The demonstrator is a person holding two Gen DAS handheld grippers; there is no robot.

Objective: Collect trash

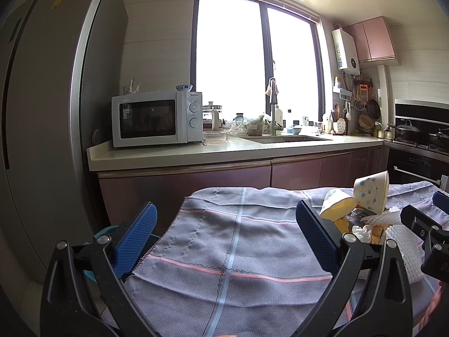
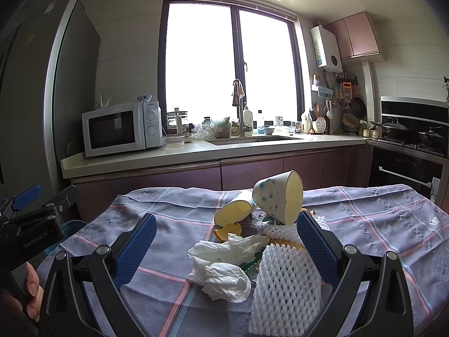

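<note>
Far left, a tall grey fridge (image 2: 33,90) stands w/ a white microwave (image 2: 120,129) just beside it on the counter (image 2: 196,151); a small blue-and-white bowl (image 2: 144,98) sits on top of the microwave. Right of that, the sink (image 2: 252,140) and tap under a bright window, then hanging utensils and a stove w/ a dark pan at far right.

Near, a table covered by a grey-purple checked cloth (image 2: 364,224) w/ pink and blue stripes. Left gripper (image 1: 226,233) hovers over a bare left part of the cloth, jaws spread wide, nothing btwn them. A teal bin (image 1: 102,233) (only a sliver shows) is low beside the table's left edge.

The trash pile lies centre-right on the cloth: crumpled white tissue (image 2: 224,266) nearest, white foam fruit netting (image 2: 283,283) touching it on the right, orange peel (image 2: 227,229) just behind the tissue. Two paper cups w/ blue dot pattern lie tipped at the far side: the left cup (image 2: 235,210) on its side, the right cup (image 2: 277,199) tilted against it, mouth facing right-near.

Right gripper (image 2: 226,248) hangs over the pile, jaws wide apart, holding nothing; tissue and netting sit btwn its blue pads (image 2: 139,247).
</note>
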